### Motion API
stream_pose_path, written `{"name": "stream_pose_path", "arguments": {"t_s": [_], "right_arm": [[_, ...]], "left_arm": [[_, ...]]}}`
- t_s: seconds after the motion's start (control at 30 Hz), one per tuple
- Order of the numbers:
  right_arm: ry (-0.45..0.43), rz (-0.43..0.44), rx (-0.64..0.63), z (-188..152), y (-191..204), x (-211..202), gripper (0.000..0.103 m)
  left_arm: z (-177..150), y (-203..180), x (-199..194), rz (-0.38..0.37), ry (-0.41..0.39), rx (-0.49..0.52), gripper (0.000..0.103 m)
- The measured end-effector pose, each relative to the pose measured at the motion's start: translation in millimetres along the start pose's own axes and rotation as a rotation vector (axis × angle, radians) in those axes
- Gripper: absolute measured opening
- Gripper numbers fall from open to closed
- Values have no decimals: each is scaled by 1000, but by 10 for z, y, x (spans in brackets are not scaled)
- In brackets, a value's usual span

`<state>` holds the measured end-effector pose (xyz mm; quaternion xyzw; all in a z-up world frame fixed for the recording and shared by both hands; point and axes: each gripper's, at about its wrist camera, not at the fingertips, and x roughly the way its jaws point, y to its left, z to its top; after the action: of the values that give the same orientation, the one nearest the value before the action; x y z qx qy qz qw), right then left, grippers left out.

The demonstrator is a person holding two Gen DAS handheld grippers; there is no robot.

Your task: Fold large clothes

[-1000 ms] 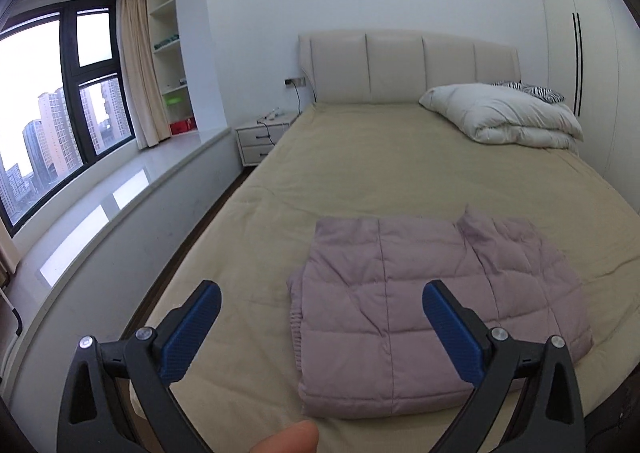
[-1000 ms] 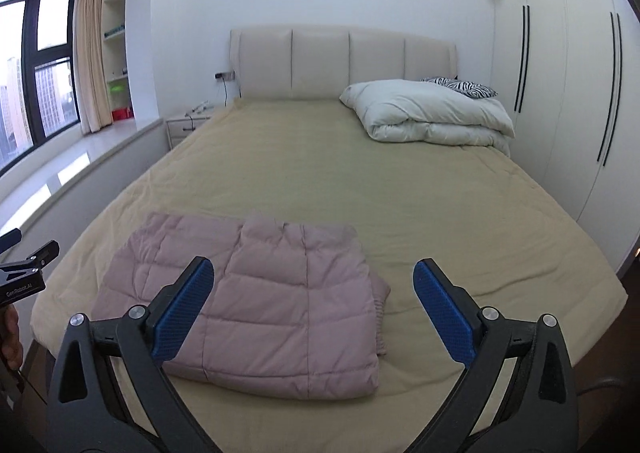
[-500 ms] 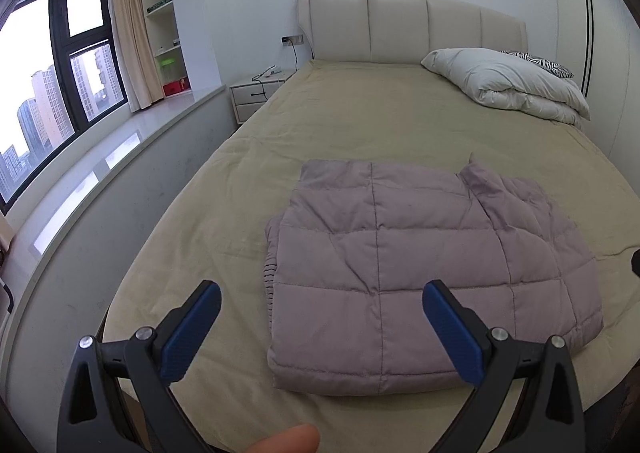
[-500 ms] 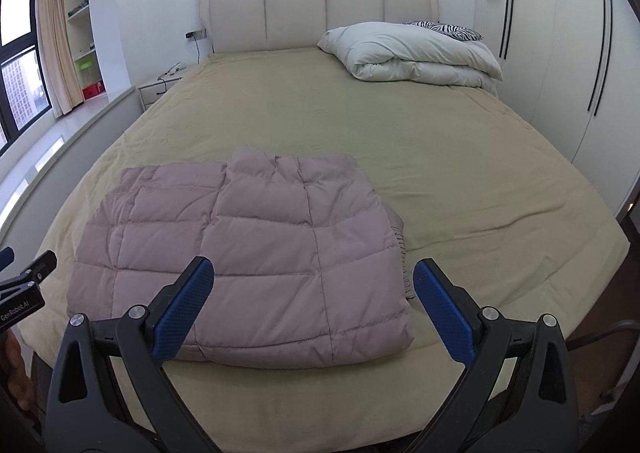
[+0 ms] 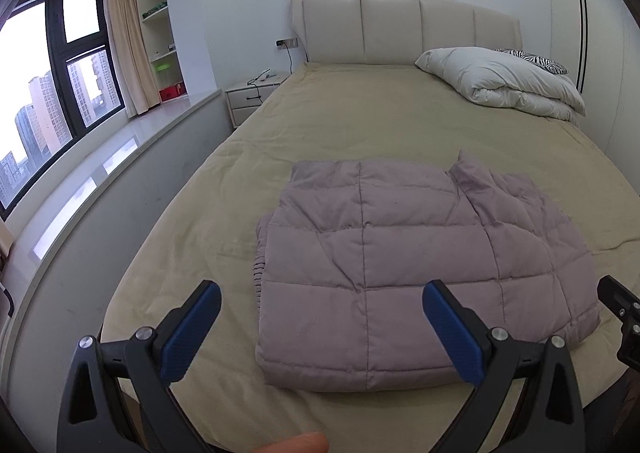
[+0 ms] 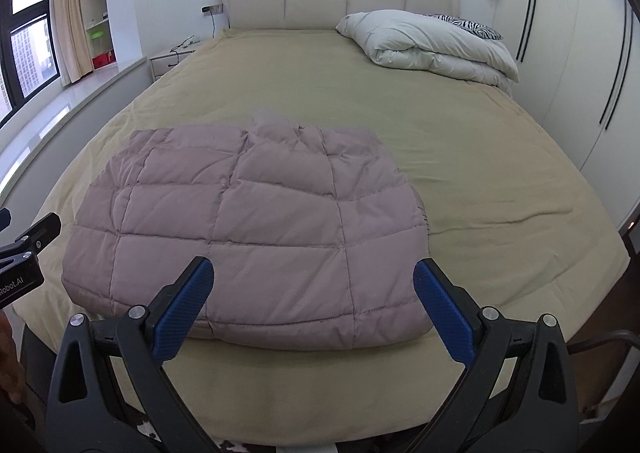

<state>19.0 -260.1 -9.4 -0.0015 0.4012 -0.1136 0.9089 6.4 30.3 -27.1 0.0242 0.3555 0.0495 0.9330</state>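
I am holding my left gripper (image 5: 320, 327) and right gripper (image 6: 312, 303) spread wide, gripping nothing, above the folded mauve quilted puffer jacket (image 6: 256, 229) lying near the foot of the beige-covered bed (image 6: 460, 157).

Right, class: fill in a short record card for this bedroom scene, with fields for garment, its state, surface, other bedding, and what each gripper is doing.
garment: mauve quilted puffer jacket
state: folded into a flat, roughly rectangular bundle
surface: beige bedspread, jacket near the foot edge
other bedding: folded white duvet by the headboard, zebra-print pillow behind it
left gripper: open, above the jacket's near edge, holding nothing
right gripper: open, above the jacket's near edge, holding nothing
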Motion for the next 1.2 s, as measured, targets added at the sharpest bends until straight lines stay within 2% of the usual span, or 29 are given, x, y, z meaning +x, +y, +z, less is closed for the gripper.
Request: {"name": "stream_pose_path", "arguments": {"t_s": [0.4,1.2], "right_arm": [[-77,-6,-2,109,3,-341,102],[-35,5,-4,38,24,-229,102]], "left_arm": [[18,-44,-250,-27,-40,10,103],[-30,-131,-206,-30,-16,18,103]]}}
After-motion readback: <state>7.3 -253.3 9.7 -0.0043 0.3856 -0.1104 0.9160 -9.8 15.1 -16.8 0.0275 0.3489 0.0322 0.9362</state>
